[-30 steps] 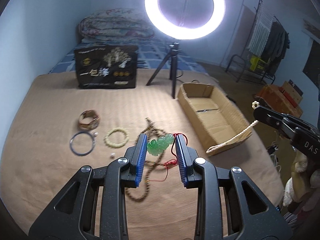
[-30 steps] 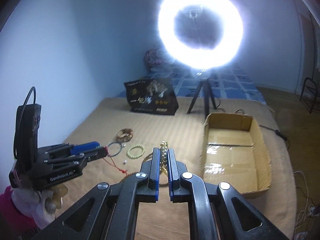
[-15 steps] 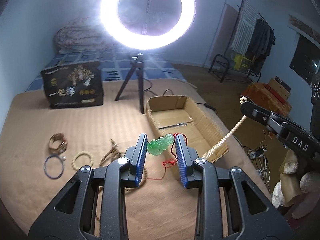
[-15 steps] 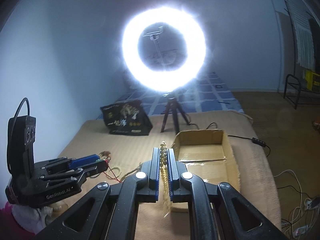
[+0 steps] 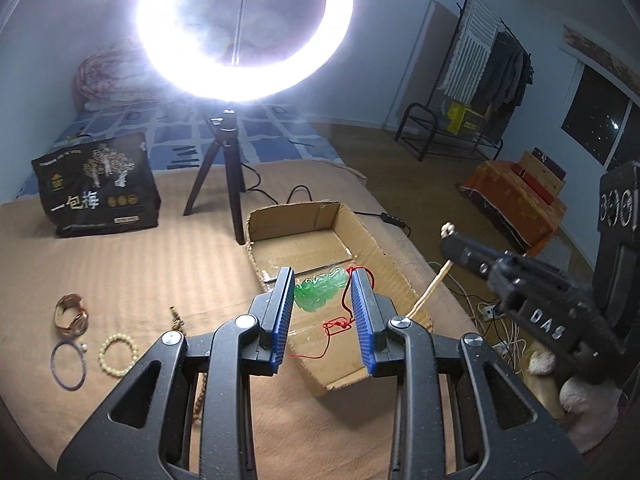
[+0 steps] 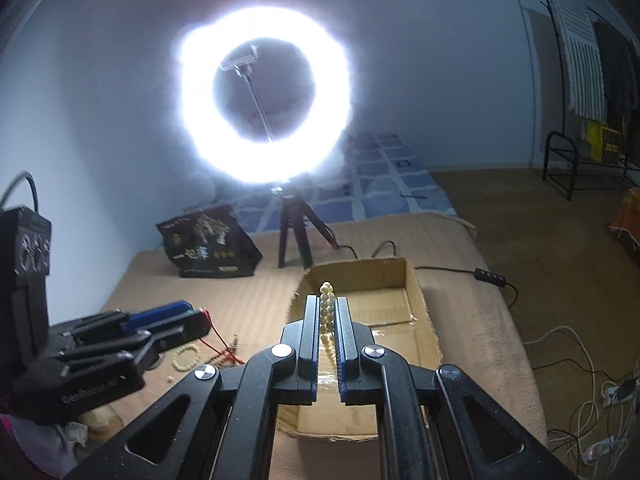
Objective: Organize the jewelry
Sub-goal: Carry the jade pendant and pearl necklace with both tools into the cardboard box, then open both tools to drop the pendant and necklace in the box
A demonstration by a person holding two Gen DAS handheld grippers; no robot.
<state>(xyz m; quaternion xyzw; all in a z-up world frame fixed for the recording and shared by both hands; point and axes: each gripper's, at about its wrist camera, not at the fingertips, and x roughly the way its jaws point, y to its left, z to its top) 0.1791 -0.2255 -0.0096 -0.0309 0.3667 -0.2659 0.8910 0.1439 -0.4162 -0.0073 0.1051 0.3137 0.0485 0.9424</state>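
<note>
My left gripper (image 5: pixel 322 280) is shut on a green carved pendant (image 5: pixel 320 294), whose red cord (image 5: pixel 340 324) dangles below, above the open cardboard box (image 5: pixel 384 248). In the right wrist view the left gripper (image 6: pixel 200 318) shows at the left. My right gripper (image 6: pixel 326 304) is shut on a strand of cream beads (image 6: pixel 327 314) over the box's (image 6: pixel 424 320) near end. From the left wrist view, the right gripper (image 5: pixel 452 240) sits at the box's right side with the bead strand (image 5: pixel 434 288) hanging down from it.
On the tan blanket left of the box lie a cream bead bracelet (image 5: pixel 119 354), a blue bangle (image 5: pixel 68 364), a brown wrapped bracelet (image 5: pixel 72 316) and a brown bead necklace (image 5: pixel 176 318). A ring light (image 5: pixel 244 28) on a tripod and a black bag (image 5: pixel 96 188) stand behind.
Both grippers have swung right, away from the loose jewelry and over the cardboard box, each still carrying its piece. The box now lies under both.
</note>
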